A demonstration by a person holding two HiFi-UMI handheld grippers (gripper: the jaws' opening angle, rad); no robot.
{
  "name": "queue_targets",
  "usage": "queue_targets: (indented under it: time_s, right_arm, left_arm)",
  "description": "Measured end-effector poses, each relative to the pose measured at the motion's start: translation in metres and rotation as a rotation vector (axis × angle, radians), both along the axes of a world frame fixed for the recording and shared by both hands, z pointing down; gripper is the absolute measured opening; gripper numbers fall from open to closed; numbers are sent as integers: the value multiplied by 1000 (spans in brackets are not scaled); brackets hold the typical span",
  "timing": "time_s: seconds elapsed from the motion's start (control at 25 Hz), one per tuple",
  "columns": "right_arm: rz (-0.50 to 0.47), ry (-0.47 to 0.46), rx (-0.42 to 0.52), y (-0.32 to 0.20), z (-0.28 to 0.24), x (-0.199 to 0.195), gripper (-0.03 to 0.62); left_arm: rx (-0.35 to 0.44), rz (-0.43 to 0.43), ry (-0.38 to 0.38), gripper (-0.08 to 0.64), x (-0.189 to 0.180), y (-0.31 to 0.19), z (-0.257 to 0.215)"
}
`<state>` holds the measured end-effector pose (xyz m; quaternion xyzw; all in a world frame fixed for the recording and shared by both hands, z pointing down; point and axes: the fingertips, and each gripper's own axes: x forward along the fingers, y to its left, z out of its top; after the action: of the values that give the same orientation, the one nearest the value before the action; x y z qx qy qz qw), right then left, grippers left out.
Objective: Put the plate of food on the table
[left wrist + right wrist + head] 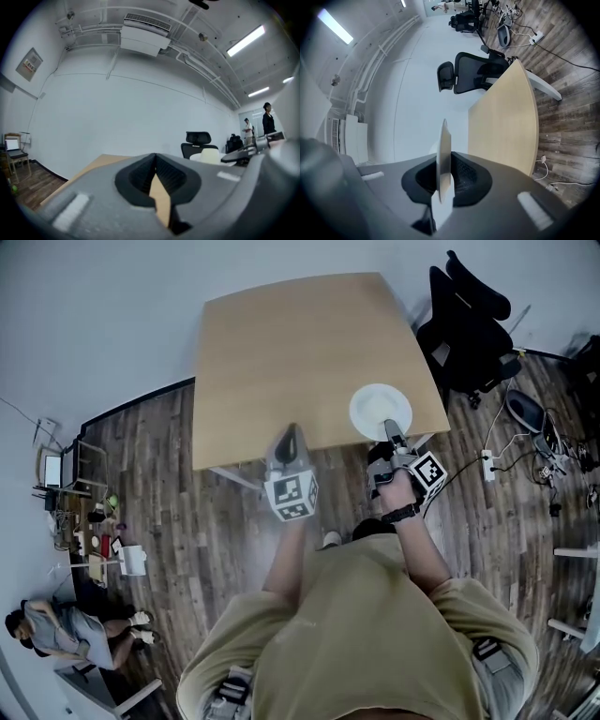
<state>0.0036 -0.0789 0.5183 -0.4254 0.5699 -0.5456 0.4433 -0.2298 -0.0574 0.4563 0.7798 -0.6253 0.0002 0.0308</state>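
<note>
A white plate (380,412) sits over the right front part of the light wooden table (281,352); I cannot tell whether it rests on the wood. My right gripper (389,432) is shut on its near rim. In the right gripper view the plate (444,154) runs edge-on between the jaws of the right gripper (443,187). My left gripper (289,439) hovers at the table's front edge, shut and holding nothing. From the left gripper (159,197) the plate (202,158) shows at the right with a pale lump on it.
A black office chair (469,324) stands beyond the table's right corner. A power strip (487,465) and cables lie on the wooden floor to the right. A person sits on the floor at lower left (56,629), near a small cluttered shelf (70,474).
</note>
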Motion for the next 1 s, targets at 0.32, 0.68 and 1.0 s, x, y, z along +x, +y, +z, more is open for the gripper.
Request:
queue_targets:
  time_s: [0.32,0.68,1.0]
  right_arm:
    - [-39,5,-65,-72,16,3,21]
    - [-119,-49,-6,-216,-7,35,21]
    - [-167,-33,-8,-288,3,68,21]
  left_arm:
    - [-45,34,-2,0,18,-77,10]
    - [-32,-22,-28,-1,61,-202,-5]
    - [-39,-67,-28,0,96,-258,-5]
